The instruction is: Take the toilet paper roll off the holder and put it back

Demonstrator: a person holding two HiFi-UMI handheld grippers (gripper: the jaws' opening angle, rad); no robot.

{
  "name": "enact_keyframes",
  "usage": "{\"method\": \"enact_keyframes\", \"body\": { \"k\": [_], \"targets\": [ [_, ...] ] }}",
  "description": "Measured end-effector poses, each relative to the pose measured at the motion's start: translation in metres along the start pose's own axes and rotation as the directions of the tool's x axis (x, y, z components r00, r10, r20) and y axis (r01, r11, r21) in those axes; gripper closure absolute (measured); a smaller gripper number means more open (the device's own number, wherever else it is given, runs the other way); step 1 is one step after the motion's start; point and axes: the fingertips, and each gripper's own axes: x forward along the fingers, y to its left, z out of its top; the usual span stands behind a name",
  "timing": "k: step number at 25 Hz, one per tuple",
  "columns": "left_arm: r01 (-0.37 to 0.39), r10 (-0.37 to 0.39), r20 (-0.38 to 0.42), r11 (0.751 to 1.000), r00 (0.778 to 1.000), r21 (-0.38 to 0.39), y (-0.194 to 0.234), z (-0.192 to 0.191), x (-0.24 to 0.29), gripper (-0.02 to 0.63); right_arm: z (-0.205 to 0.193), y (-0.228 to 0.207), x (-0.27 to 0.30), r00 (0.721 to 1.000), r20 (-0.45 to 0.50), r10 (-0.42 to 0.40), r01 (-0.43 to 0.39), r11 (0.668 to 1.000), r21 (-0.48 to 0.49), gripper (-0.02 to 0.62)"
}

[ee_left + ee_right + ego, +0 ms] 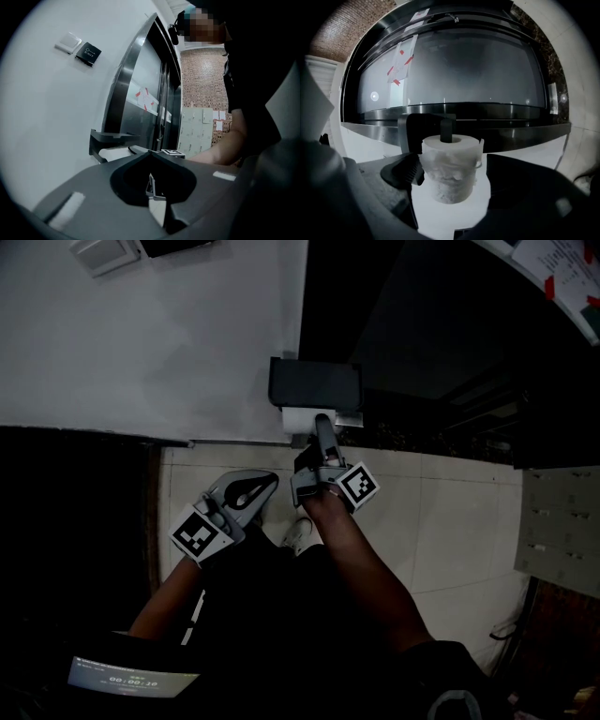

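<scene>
**Roll on its peg, right jaws wide around it**

The toilet paper roll point(450, 159) sits on the holder point(423, 125), threaded over its dark peg point(446, 130). The holder is fixed low on the white wall point(187, 343). Our right gripper point(451, 178) brackets the roll with its jaws wide apart. The left pad lies just beside the paper, and a thin gap shows on the other side, so we judge that nothing is clamped yet. Our left gripper point(265, 481) hangs back above the tiled floor point(441, 512), jaws together on nothing.

We see two risks from here. Closing too hard or off-centre would dent the soft roll or catch its loose outer sheet. Pulling at an angle to the peg could bind the core and strain the holder.

The peg's far end is buried in the core, so we cannot tell whether it has a lip. The light is dim, and the head view shows only a sliver of the roll.
</scene>
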Motion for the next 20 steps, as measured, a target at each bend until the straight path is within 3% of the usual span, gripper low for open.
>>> {"method": "enact_keyframes", "body": {
  "k": [4, 8, 14, 16, 17, 18, 20],
  "targets": [
    [0.009, -0.009, 0.002, 1.0, 1.0, 0.0, -0.002, 0.0, 0.003, 0.601, 0.009, 0.002, -0.013, 1.0, -0.004, 0.007, -0.007, 1.0, -0.016, 0.146],
    [0.017, -0.017, 0.003, 1.0, 1.0, 0.001, -0.004, 0.0, 0.007, 0.601, 0.014, 0.006, -0.025, 0.998, -0.06, 0.015, -0.025, 0.987, -0.16, 0.146],
    [0.019, -0.019, 0.001, 1.0, 1.0, 0.006, -0.001, 0.001, 0.011, 0.601, 0.02, 0.027, -0.039, 0.986, -0.154, 0.06, -0.119, 0.906, -0.407, 0.146],
    [0.017, -0.017, 0.003, 1.0, 1.0, 0.009, 0.0, 0.001, 0.012, 0.601, 0.022, 0.03, -0.045, 0.982, -0.187, 0.036, -0.128, 0.851, -0.509, 0.146],
    [0.016, -0.017, 0.004, 1.0, 1.0, 0.012, 0.001, 0.001, 0.013, 0.601, 0.02, 0.035, -0.047, 0.977, -0.214, 0.025, -0.147, 0.803, -0.578, 0.146],
    [0.015, -0.015, 0.003, 1.0, 1.0, 0.014, 0.001, 0.001, 0.013, 0.601, 0.017, 0.042, -0.049, 0.969, -0.246, 0.016, -0.177, 0.738, -0.651, 0.146],
    [0.012, -0.012, -0.001, 1.0, 1.0, 0.016, 0.002, 0.001, 0.013, 0.601, 0.008, 0.057, -0.052, 0.95, -0.312, 0.001, -0.257, 0.572, -0.779, 0.146]
  ]
}}
